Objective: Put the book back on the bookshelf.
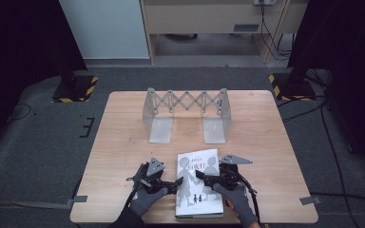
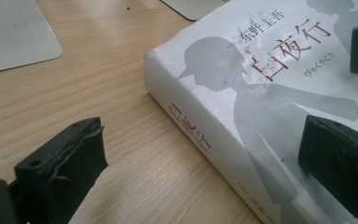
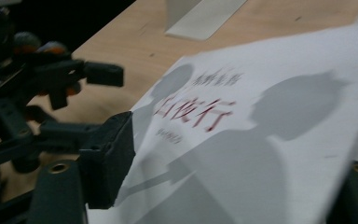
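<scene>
My left gripper (image 1: 178,183) straddles the spine of the one book (image 1: 198,183) with its jaws apart; my right gripper (image 1: 200,179) spreads wide above its cover. The book lies at the tabletop's (image 1: 123,142) near edge, its bottom corners cut off; one bookend rack (image 1: 186,114) stands behind.

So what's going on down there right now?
Both tongs open: left tongs at the white book's spine edge, right tongs over its cover. Book flat on table. Metal rack stands clear.

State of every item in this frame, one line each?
book: closed, lying flat, cover up, near the table's front edge.
bookend rack: upright, expanded, nothing in it.
left gripper: open, jaws straddling the book's spine edge.
right gripper: open, jaws over the book's cover.
</scene>
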{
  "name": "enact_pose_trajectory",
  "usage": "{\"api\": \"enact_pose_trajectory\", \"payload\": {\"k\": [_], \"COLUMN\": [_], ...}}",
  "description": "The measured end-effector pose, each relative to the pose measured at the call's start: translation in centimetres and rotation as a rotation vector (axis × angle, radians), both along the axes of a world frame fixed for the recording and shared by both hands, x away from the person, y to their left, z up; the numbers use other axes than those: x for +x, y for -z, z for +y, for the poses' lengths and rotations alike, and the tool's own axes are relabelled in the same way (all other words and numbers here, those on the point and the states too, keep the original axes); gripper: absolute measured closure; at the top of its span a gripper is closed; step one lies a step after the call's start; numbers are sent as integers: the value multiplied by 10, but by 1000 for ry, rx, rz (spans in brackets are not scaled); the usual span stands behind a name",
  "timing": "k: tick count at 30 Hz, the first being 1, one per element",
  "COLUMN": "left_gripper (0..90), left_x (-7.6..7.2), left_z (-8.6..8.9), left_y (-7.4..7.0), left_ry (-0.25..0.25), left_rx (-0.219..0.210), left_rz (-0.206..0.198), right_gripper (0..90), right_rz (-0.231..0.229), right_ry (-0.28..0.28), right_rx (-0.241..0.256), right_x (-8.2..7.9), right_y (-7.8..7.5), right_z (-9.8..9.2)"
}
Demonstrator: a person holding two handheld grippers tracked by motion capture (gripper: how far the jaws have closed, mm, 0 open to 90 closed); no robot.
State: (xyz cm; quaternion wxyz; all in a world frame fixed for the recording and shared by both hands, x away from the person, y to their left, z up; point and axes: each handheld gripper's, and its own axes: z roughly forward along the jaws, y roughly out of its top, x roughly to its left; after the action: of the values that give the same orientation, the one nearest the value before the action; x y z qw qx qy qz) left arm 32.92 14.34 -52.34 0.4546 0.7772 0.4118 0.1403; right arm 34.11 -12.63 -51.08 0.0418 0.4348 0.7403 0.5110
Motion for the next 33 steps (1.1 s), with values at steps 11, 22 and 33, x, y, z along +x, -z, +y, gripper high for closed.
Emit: {"api": "enact_pose_trajectory", "payload": {"k": [11, 22, 33], "left_gripper": [0, 0, 24], "left_x": [0, 1, 1], "left_z": [1, 2, 2], "left_y": [0, 1, 1], "left_ry": [-1, -1, -6], "left_rx": [-10, -8, -28], "left_rz": [9, 8, 35], "right_gripper": [345, 358, 533], "right_rz": [-22, -4, 69], "right_ry": [32, 33, 61], "right_rx": [16, 22, 58], "right_x": [-2, 0, 5], "right_y": [-2, -1, 1], "right_z": [2, 3, -4]}}
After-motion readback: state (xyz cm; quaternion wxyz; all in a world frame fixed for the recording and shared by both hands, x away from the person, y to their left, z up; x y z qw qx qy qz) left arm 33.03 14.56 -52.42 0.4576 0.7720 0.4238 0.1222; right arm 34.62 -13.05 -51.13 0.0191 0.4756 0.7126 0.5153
